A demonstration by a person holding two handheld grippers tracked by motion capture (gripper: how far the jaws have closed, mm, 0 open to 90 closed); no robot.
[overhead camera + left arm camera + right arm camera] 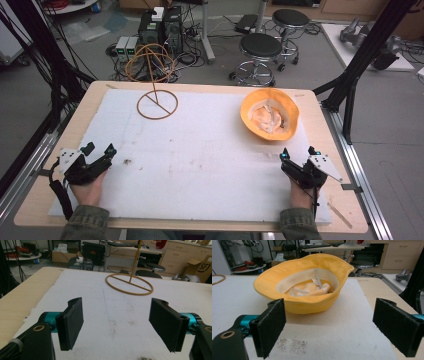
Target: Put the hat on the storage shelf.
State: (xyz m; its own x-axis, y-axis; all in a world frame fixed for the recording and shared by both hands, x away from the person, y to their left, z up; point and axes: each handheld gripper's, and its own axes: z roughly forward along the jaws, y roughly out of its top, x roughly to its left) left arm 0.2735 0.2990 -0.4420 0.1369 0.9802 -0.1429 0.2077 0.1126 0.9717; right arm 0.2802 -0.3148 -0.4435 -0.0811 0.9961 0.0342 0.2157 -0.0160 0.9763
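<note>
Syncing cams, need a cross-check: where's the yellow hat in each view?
High view: the yellow hat lies upside down, right of centre on the white mat, beyond the right gripper.
Left gripper view: not in it.
Right gripper view: the hat sits upper centre, just past the open jaws.
Shared landmark: the wooden ring stand, far left on the mat in the high view, centre top in the left gripper view.

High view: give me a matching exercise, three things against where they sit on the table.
Things:
1. hat
2. wire stand
3. left gripper

Places:
A. near left edge, open above the white mat
B. far right, upside down
C. far left of centre, ring base flat on the mat

Pairs: 1-B, 2-C, 3-A
</note>
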